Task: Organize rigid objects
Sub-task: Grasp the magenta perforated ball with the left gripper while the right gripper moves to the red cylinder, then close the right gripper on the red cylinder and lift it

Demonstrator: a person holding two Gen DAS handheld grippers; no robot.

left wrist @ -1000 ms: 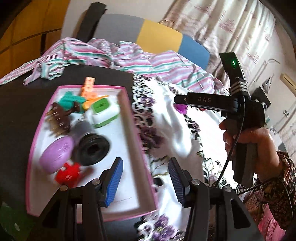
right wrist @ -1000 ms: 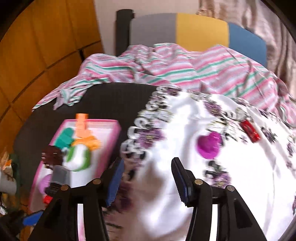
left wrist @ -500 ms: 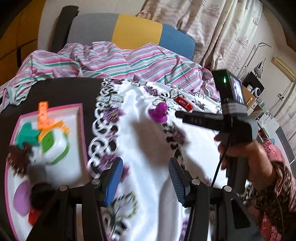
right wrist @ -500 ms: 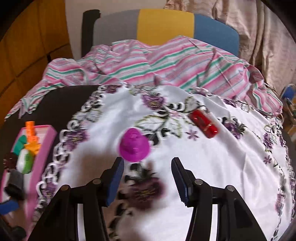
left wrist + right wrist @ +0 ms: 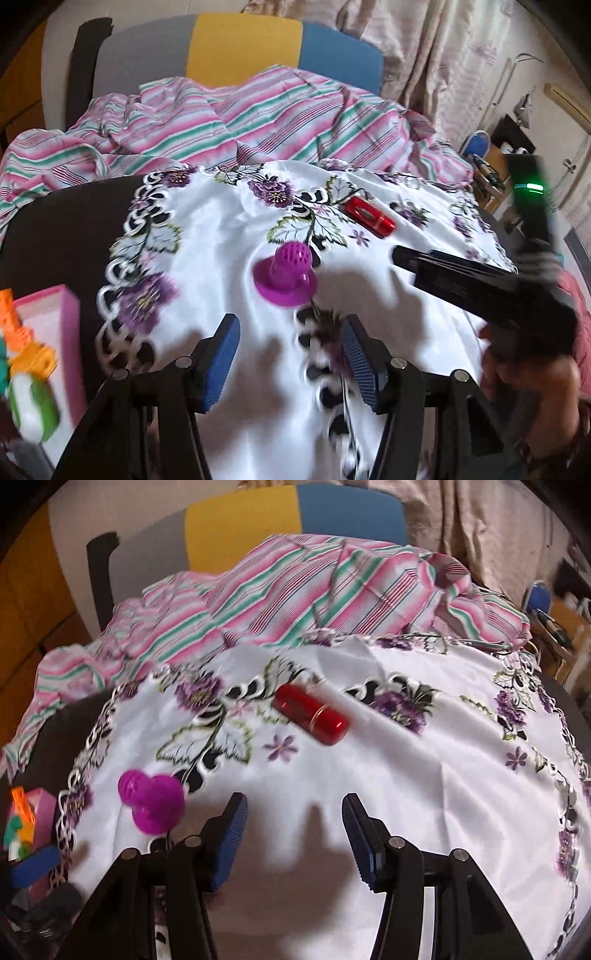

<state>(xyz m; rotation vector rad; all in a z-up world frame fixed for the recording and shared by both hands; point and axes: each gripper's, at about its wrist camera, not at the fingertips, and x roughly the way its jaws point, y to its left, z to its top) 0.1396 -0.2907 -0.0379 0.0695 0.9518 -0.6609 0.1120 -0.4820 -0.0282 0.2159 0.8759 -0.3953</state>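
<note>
A magenta hat-shaped plastic piece (image 5: 285, 274) lies on the white flowered cloth (image 5: 207, 236), just ahead of my left gripper (image 5: 290, 341). That gripper's jaws are opening, with only cloth between them. A red capsule-shaped case (image 5: 370, 216) lies farther back to the right. In the right wrist view the red case (image 5: 311, 713) sits ahead of my right gripper (image 5: 294, 823), which is open and holds nothing; the magenta piece (image 5: 152, 799) is to its left. The pink tray (image 5: 70, 314) with several toys is at the left edge.
A striped pink and green cloth (image 5: 236, 122) is bunched along the table's far side, with a grey, yellow and blue chair back (image 5: 236, 48) behind it. A hand (image 5: 528, 380) holds the right gripper's black body at the right of the left wrist view. Dark bare tabletop (image 5: 62, 229) shows left.
Both grippers have swept to the right, from over the pink tray to over the white cloth. The magenta piece and red case now lie close ahead. The left jaws stand wider apart.
</note>
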